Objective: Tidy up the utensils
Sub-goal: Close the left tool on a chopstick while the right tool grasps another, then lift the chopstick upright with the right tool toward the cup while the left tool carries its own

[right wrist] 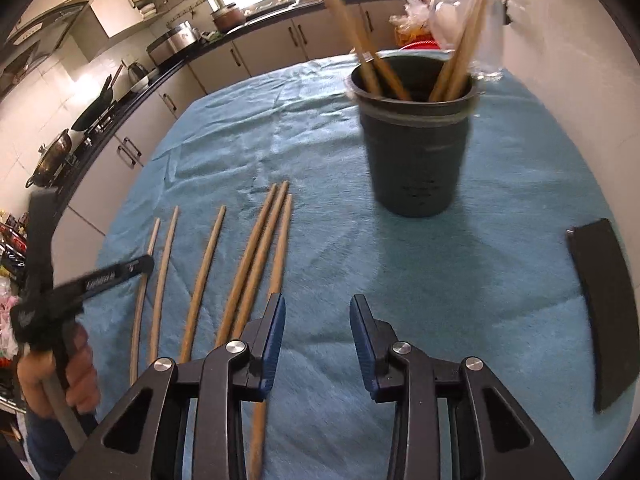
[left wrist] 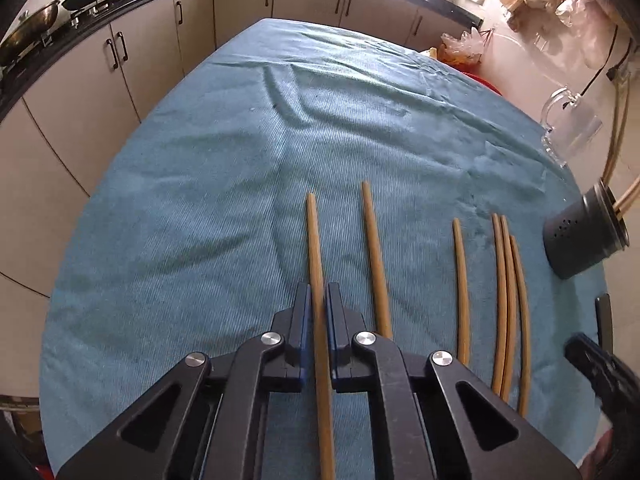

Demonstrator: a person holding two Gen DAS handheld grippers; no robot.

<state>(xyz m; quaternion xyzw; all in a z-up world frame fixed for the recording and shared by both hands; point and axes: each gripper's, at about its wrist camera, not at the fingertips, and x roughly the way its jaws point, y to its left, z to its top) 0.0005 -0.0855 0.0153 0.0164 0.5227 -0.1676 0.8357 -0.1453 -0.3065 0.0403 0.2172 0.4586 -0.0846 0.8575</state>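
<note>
Chopsticks: six loose wooden sticks lie side by side on the blue-clothed bench (left wrist: 200, 184), more stand in the dark holder (right wrist: 416, 136) beyond. Light, stiff, slender, smooth enough to roll or swivel in a pinch; judged best taken near mid-length, square across the shaft. Left tongs (left wrist: 319, 292): pitched steeply down, jaws closed on the leftmost chopstick (left wrist: 314, 240), which still looks to rest on the cloth. Right tongs (right wrist: 317, 308): angled down, jaws apart, gripping nothing, left finger just beside the cluster of three chopsticks (right wrist: 260, 248).
</note>
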